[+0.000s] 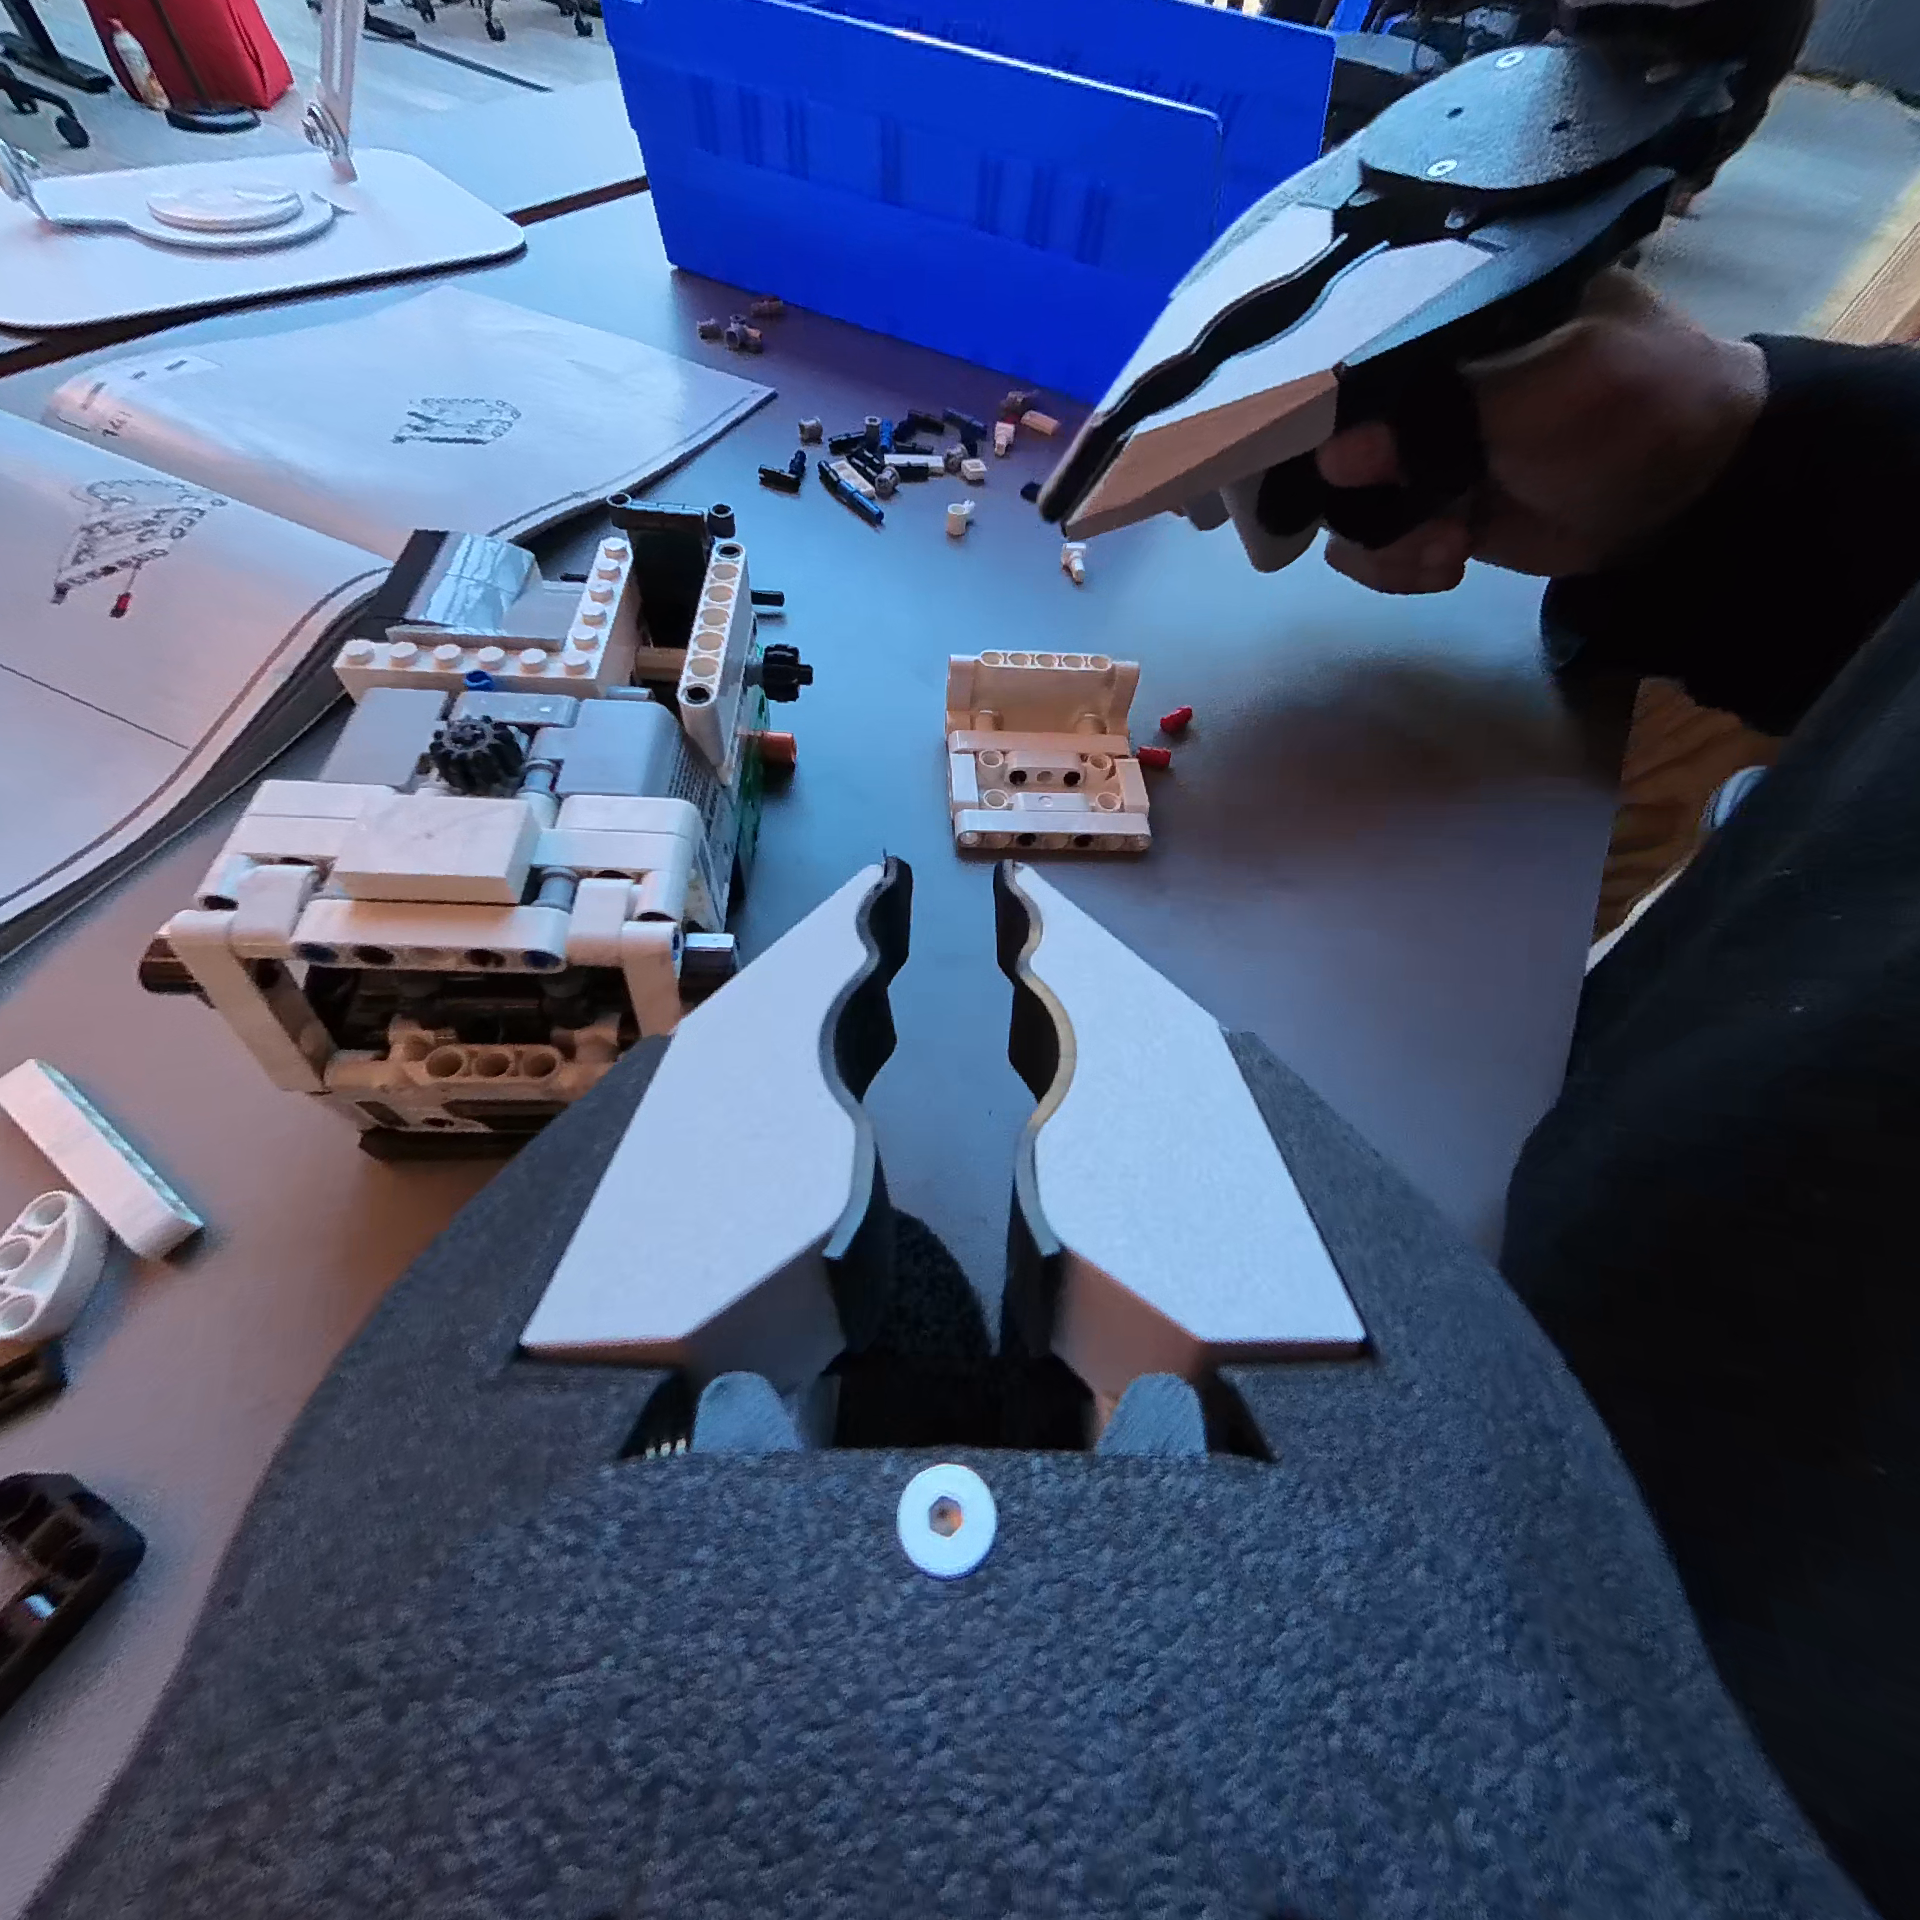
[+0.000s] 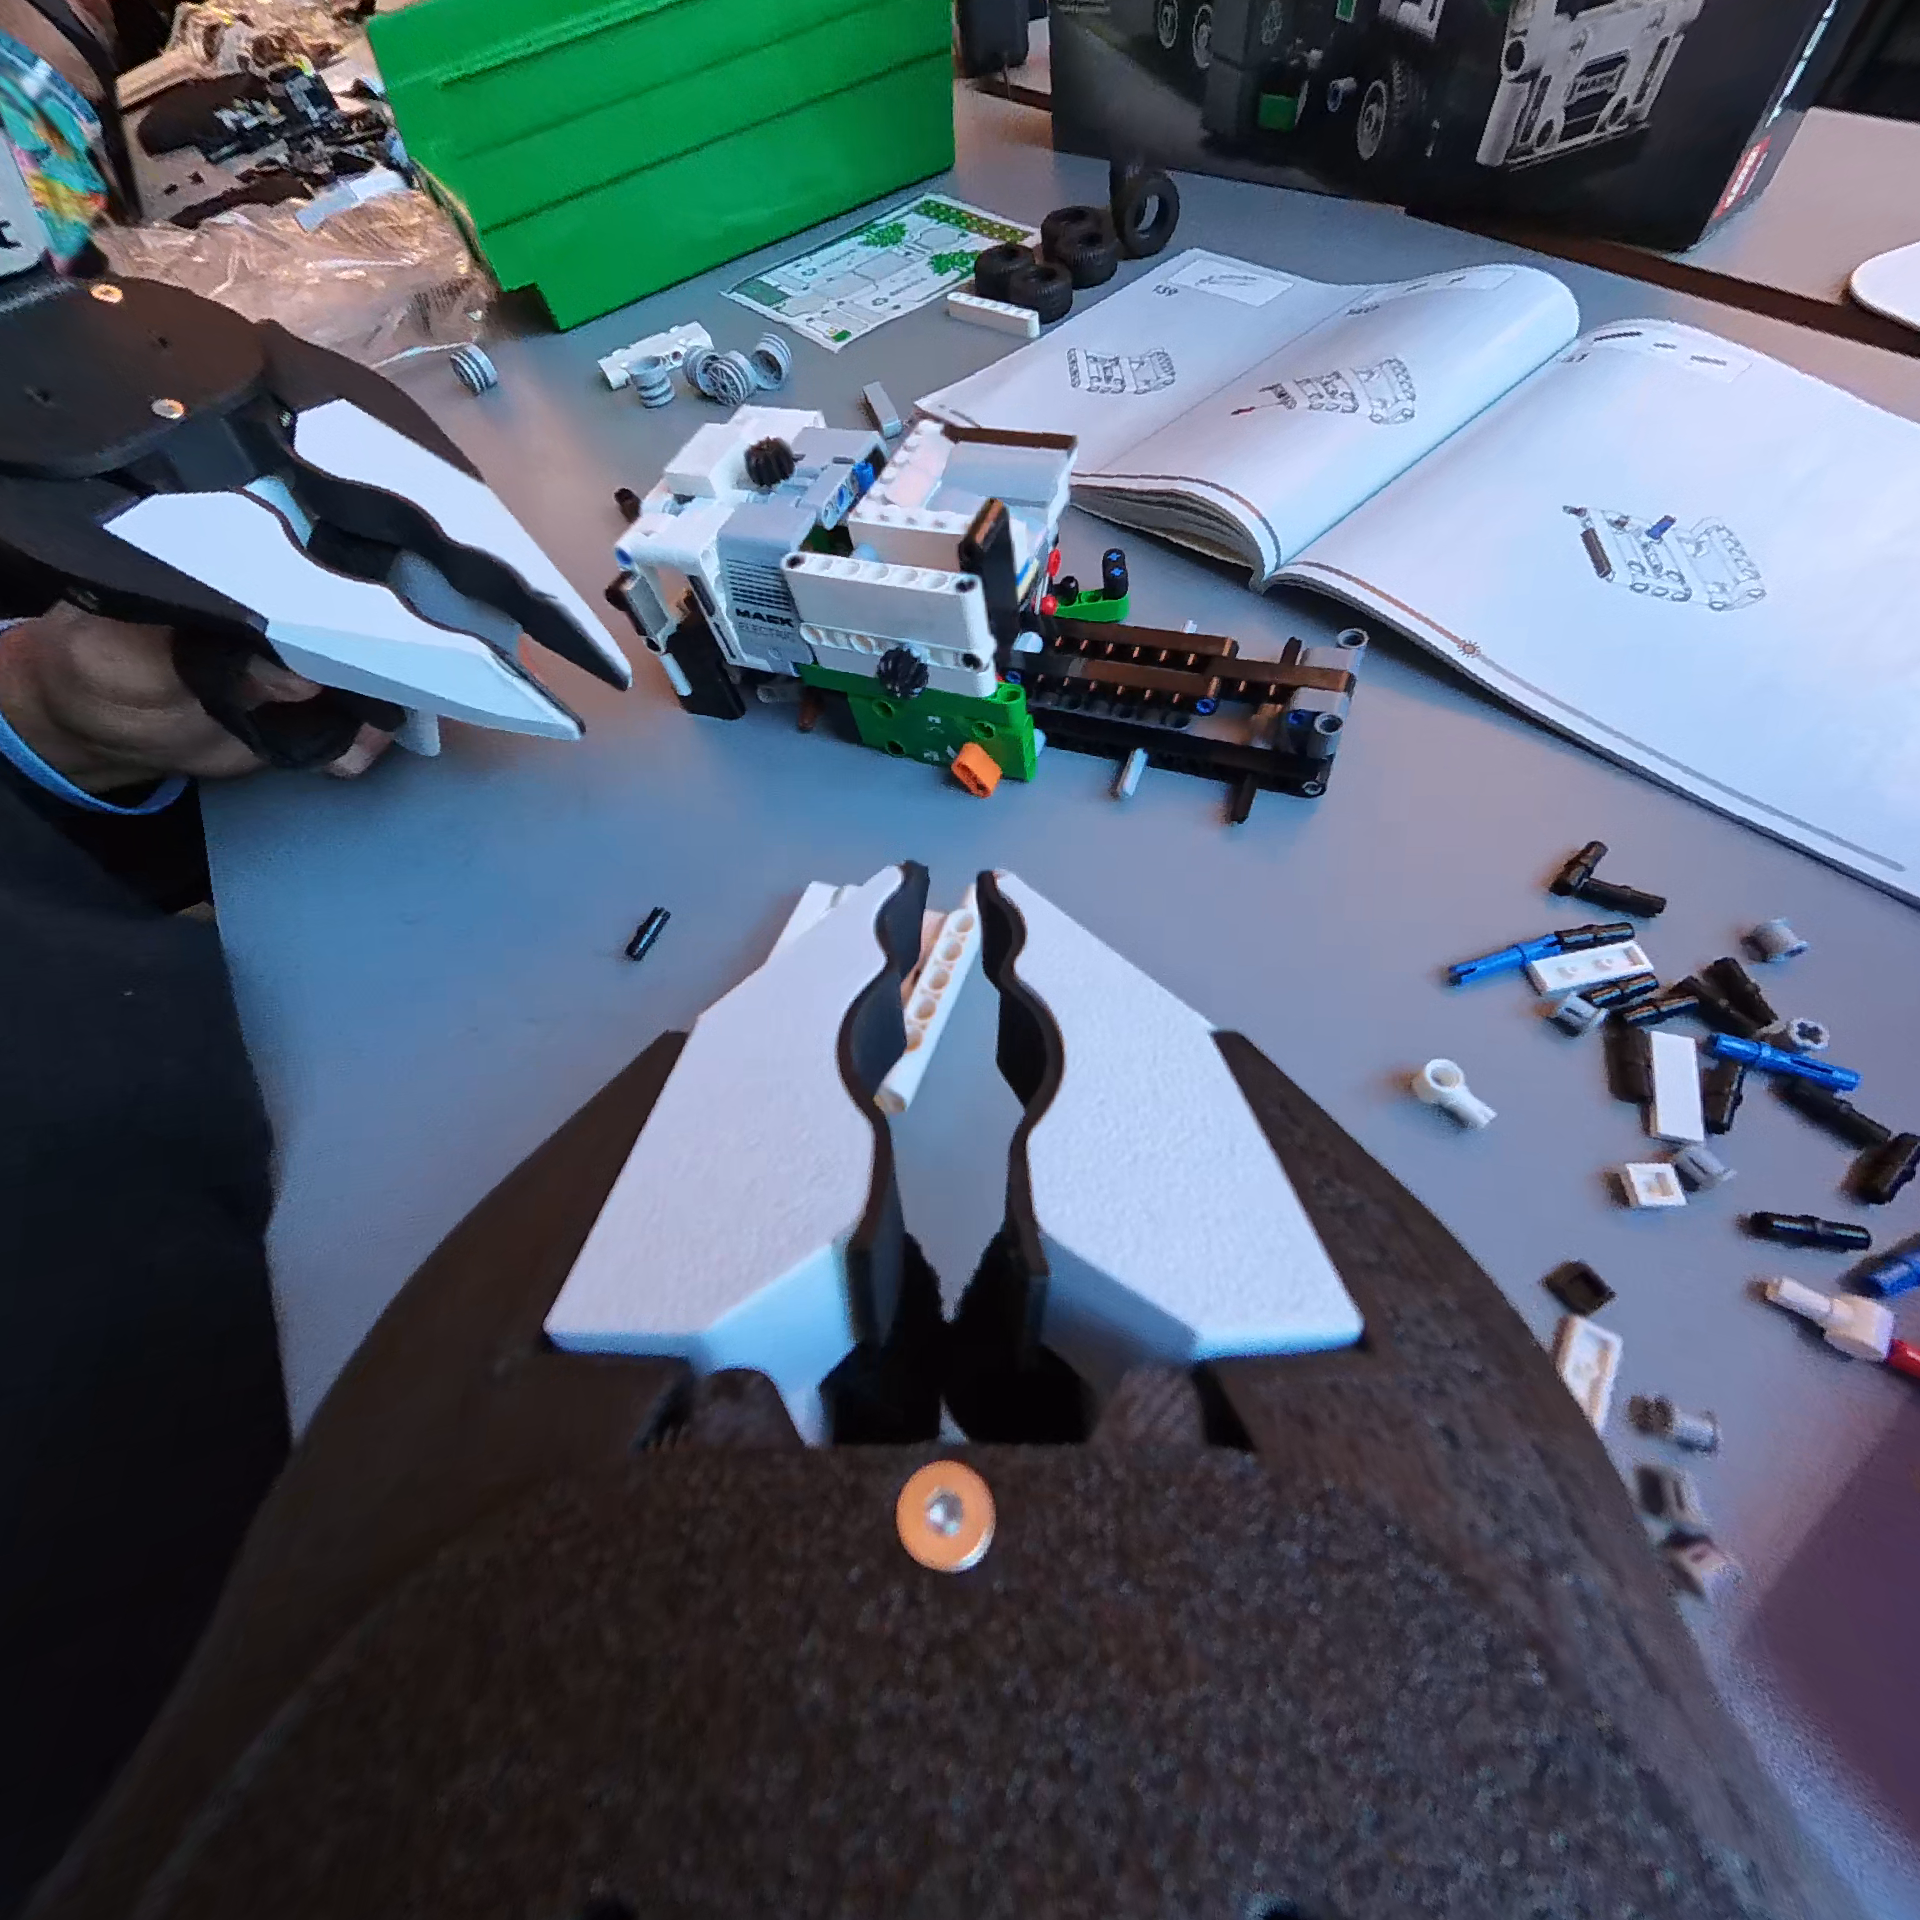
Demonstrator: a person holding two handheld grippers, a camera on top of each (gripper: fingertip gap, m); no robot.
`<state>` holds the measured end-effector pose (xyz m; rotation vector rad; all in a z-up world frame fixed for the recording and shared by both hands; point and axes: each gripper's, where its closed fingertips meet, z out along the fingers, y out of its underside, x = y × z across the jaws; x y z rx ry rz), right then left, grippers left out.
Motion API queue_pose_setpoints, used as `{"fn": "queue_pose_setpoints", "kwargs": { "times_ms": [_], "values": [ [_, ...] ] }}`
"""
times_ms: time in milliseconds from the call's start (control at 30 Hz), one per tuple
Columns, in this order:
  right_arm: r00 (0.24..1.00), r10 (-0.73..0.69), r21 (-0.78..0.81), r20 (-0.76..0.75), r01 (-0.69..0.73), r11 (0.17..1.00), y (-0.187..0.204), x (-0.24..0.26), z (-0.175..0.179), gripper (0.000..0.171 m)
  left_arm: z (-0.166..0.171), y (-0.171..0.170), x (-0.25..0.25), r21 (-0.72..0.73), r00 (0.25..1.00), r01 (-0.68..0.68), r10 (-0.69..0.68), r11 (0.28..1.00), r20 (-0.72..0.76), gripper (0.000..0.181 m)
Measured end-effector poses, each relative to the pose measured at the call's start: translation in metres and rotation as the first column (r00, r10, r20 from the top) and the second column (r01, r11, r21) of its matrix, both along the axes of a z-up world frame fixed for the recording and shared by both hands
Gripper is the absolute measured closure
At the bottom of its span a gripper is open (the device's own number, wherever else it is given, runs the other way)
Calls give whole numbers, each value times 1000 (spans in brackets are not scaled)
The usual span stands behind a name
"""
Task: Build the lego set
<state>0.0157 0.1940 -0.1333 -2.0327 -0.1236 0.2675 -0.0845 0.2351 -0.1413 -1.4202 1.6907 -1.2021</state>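
Note:
The part-built white, grey and green truck (image 1: 468, 831) stands on the grey table (image 1: 1299, 935), left of my left gripper (image 1: 951, 883). That gripper is open and empty, just short of a small white sub-assembly (image 1: 1044, 753) with two red pins (image 1: 1174, 719) beside it. My right gripper (image 2: 951, 883) hovers above the table with its jaws a narrow gap apart. A white beam of the sub-assembly (image 2: 935, 987) shows through that gap. The right gripper also shows in the left wrist view (image 1: 1055, 520), the left gripper in the right wrist view (image 2: 603, 707), and the truck there too (image 2: 831, 592).
Loose black, blue and white pins (image 2: 1704, 1039) lie scattered to the right, and one black pin (image 2: 649, 932) lies alone. An open instruction book (image 2: 1455, 499) lies behind the truck. A blue bin (image 1: 935, 187), a green bin (image 2: 675, 135), tyres (image 2: 1081, 249) and the set's box (image 2: 1455, 104) stand farther back. Tip to tip, the grippers are about 12 cm apart. To the black pin (image 2: 649, 932): left tips about 6 cm, right tips about 11 cm.

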Motion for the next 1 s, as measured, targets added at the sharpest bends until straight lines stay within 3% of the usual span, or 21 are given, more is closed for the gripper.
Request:
{"fn": "queue_pose_setpoints", "kwargs": {
  "times_ms": [633,900,1000],
  "values": [
    [983,-161,-4,91,162,987,-36,-30,-1,162,10,-10,-6,99,995,29,-39,995,95,166],
    [978,-195,-64,69,199,978,-34,-18,-12,142,10,-14,-7,96,994,55,-63,994,90,166],
    [982,-168,-84,86,175,981,-33,-22,-17,139,9,-26,-11,75,985,150,-156,986,79,166]
  ]
}}
